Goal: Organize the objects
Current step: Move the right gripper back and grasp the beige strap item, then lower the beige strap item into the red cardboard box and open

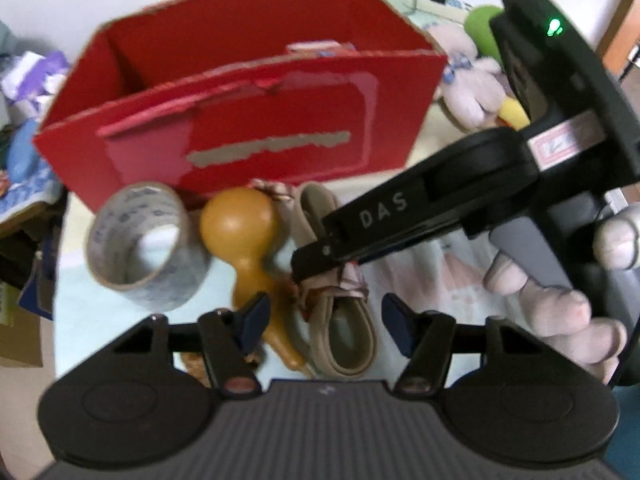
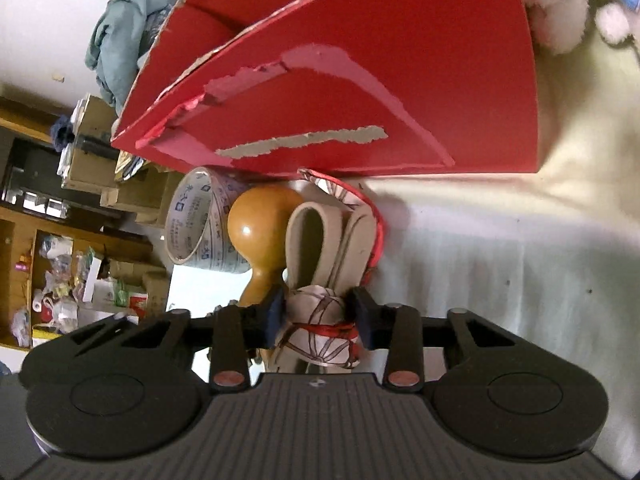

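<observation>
Right gripper [image 2: 318, 318] pinched on scarf bundle [image 2: 320, 334], pickup step; left gripper [image 1: 322, 322] half-open, empty, above beige belt [image 1: 344, 344]. Red box [image 1: 248, 92] at 12 o'clock. Next: lift bundle, carry into box.

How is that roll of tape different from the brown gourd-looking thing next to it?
The roll of tape is a hollow ring, pale with small blue print; the gourd is solid, glossy and plain orange-brown. The roll of tape is a short cylinder lying tilted on its side, while the gourd has a round bulb narrowing to a neck. Both sit side by side in front of the red box.
</observation>
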### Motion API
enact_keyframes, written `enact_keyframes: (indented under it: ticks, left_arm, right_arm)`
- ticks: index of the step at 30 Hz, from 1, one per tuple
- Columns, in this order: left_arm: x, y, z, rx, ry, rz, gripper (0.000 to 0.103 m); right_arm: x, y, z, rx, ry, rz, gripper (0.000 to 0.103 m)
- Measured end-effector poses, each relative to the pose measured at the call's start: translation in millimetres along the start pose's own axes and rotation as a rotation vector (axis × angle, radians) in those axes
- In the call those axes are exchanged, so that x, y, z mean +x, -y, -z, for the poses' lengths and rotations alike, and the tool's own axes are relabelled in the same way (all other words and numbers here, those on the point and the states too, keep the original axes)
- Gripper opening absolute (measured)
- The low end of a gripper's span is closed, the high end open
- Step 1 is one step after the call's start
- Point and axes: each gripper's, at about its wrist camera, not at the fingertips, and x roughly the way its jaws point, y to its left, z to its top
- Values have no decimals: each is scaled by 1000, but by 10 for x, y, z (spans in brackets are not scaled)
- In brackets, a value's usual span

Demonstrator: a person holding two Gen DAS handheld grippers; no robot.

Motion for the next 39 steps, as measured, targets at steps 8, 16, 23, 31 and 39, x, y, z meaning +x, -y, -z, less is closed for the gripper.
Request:
enact_keyframes:
  ticks: [8,16,23,31,39]
  left_arm:
    - [237,157,-104,81,-53,117,66]
    - [11,450,-376,218,13,228,44]
    - [-631,540,-793,300,221,326,44]
    - [-1162,40,-1400,235,411,350,44]
    - [-835,-636,-1611,95,368,263,46]
  right_arm:
    - [-298,230,82,87,35,-37,27]
    - [-908,254,270,104,164,34,25]
    - [-1641,-2,170,35,363,45,25]
    - [-1892,-485,-452,-138,512,9,25]
    - [-1243,-837,-1129,-237,396,18,25]
